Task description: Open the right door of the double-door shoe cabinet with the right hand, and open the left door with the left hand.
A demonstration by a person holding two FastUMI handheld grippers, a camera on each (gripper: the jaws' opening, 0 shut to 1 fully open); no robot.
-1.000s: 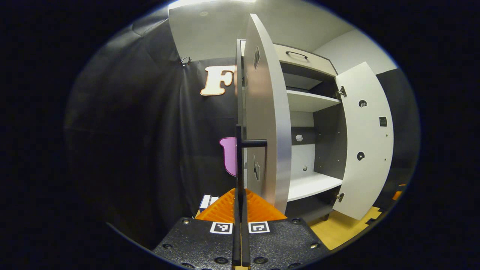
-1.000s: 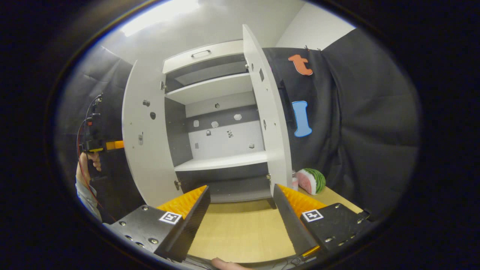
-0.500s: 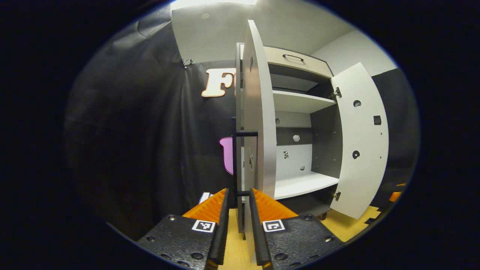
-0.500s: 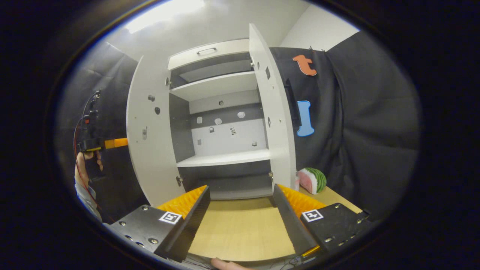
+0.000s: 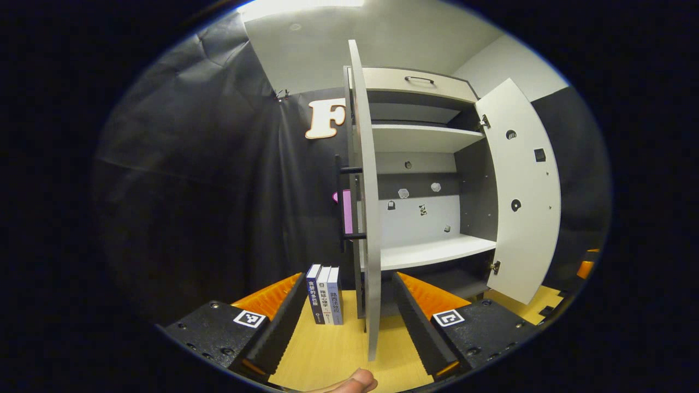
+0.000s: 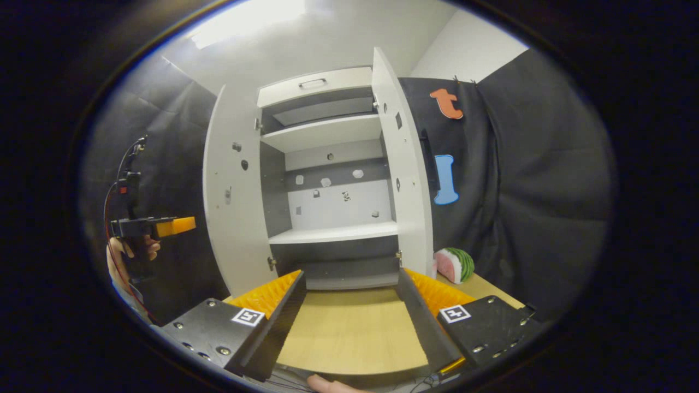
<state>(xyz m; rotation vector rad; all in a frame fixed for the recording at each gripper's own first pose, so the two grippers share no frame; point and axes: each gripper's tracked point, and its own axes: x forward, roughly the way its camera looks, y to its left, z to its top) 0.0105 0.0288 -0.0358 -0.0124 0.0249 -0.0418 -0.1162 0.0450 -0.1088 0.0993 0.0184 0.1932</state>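
You are holding the left gripper [image 5: 347, 297] with its fingers spread wide, gripping nothing; the edge of the white shoe cabinet's left door [image 5: 370, 218] is standing between them, apart from both, with its black bar handle [image 5: 343, 204] on the outer face. Both doors are standing swung out: the right door [image 5: 524, 191] is hanging open on its hinges past the white shelves [image 5: 431, 254]. Three upright books [image 5: 324, 295] are standing on the light wooden table [image 5: 333, 355] just left of that door edge. Your right gripper [image 6: 349, 297] is also gaping open and empty, hovering over the table and facing the open white double-door shoe cabinet [image 6: 327, 180]. A watermelon slice [image 6: 454, 265] is lying beside the cabinet's right door. In the right gripper view your hand [image 6: 128, 254] is holding the left gripper off to the left.
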